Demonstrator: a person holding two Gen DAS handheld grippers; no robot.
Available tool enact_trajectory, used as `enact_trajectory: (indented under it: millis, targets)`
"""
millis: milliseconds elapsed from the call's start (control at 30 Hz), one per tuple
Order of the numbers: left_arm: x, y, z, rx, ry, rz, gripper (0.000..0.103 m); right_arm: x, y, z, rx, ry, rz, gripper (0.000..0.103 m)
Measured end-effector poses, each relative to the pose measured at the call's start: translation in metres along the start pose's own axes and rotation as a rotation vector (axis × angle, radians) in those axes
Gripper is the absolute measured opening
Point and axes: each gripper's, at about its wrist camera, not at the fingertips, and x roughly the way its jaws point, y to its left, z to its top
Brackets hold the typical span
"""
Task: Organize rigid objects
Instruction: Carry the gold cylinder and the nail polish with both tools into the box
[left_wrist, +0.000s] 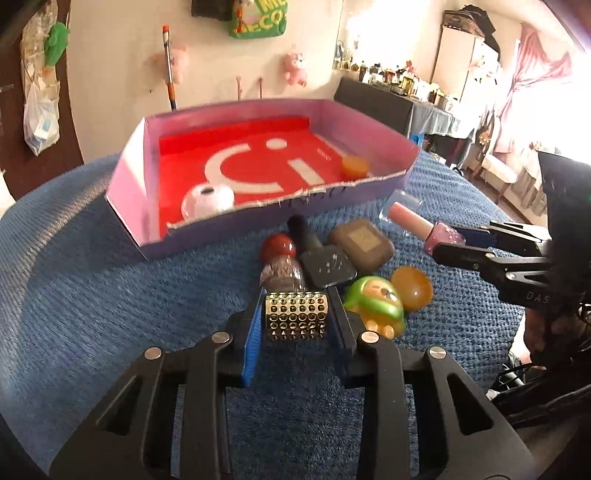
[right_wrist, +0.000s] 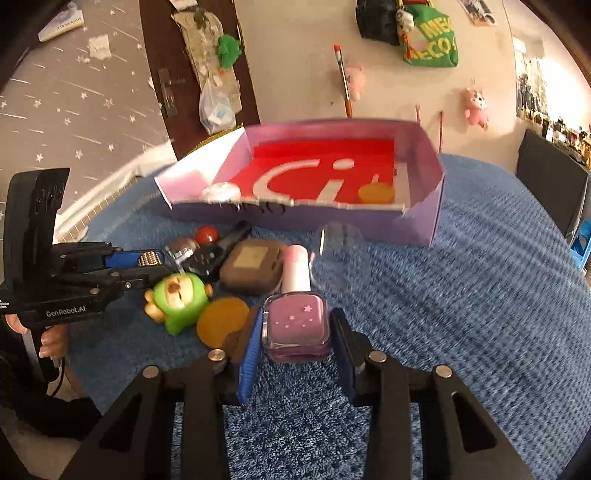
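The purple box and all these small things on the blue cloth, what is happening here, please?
A person is sorting small items into the purple box, using two handheld grippers. The left gripper grips a glitter bottle by its gold studded cap; the right gripper grips a pink nail polish bottle. A white round item and an orange one lie inside the box. Other items wait on the blue cloth.
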Motion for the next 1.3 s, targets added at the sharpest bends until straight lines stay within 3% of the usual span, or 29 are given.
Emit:
enact_trajectory:
  millis: [400,600,733,1000,1300]
  targets:
    - [-0.007,0.001,0.003,-0.013,-0.007,-0.003,0.029,-0.010,0.001,0.007,0.001,-0.030,0.003,0.039]
    - [-0.005,-0.003,0.042,0.034,-0.034,-0.028,0.029,-0.014,-0.005,0.030,0.018,-0.058,0.048,0.039]
    - [0.018,-0.001,0.078,0.085,0.000,-0.069,0.029,-0.004,-0.009,0.061,-0.005,-0.062,0.057,0.039]
    - [0.081,0.012,0.116,0.157,0.144,-0.115,0.029,0.057,-0.017,0.117,-0.083,0.070,0.065,0.039]
    - [0.123,0.011,0.115,0.227,0.255,-0.121,0.029,0.101,-0.023,0.130,-0.151,0.232,0.071,0.039]
